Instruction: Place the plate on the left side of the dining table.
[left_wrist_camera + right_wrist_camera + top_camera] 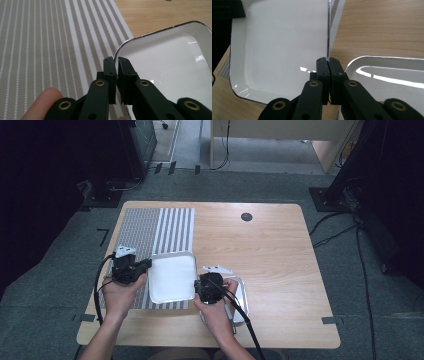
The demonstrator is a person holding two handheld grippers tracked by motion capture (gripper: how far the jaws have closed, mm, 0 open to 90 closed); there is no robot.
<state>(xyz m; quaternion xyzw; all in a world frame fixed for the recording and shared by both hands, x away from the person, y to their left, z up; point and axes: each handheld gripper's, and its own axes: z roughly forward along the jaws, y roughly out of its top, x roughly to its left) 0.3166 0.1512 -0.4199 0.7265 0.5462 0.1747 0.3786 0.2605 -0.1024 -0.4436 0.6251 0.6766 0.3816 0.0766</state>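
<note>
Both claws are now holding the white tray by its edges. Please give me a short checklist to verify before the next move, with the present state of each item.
1. Left claw shut on the rim of the white tray: ok.
2. Right claw shut on the opposite rim: ok.
3. Tray is empty, so nothing can slide: ok.
4. Tray over the striped mat: ok, though partly overhanging the wood.
5. Tray clear of the second tray beside the right hand: ok.
6. Tray lifted off or resting on the mat: cannot tell.
</note>
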